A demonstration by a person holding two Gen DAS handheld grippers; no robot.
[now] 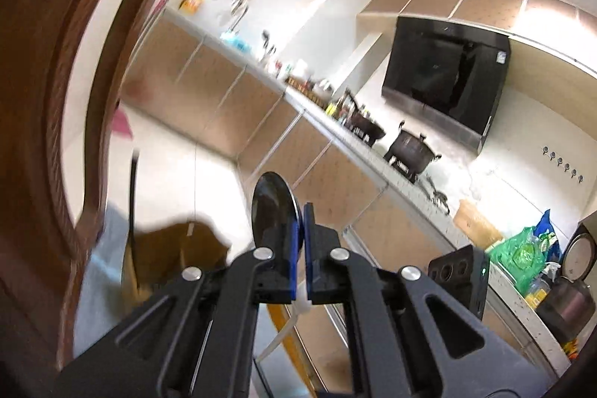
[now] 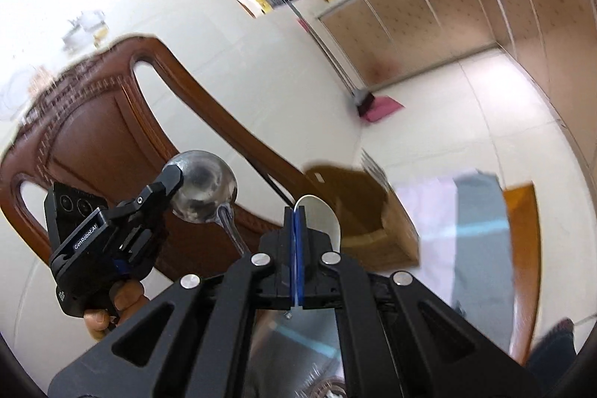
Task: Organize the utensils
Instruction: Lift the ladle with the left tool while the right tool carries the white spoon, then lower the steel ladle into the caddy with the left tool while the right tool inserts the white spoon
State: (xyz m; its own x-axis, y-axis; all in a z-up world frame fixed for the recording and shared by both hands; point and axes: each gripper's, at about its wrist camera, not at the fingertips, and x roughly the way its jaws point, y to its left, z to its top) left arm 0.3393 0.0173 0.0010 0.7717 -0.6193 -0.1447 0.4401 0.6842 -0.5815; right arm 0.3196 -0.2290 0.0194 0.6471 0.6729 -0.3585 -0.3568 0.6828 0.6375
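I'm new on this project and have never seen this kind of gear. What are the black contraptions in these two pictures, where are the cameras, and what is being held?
No robot here: a person holds one two-finger gripper in each hand. Each picture comes from a fisheye camera on a gripper, looking along its fingers.

In the left wrist view, the left gripper is shut on a metal ladle, seen dark and edge-on. The right wrist view shows the same ladle from the side, with the person's hand on the left gripper.

The right gripper is shut on a thin white utensil, perhaps a spoon.

Behind are a wooden chair, a kitchen counter with pots, and a cardboard box on the floor.
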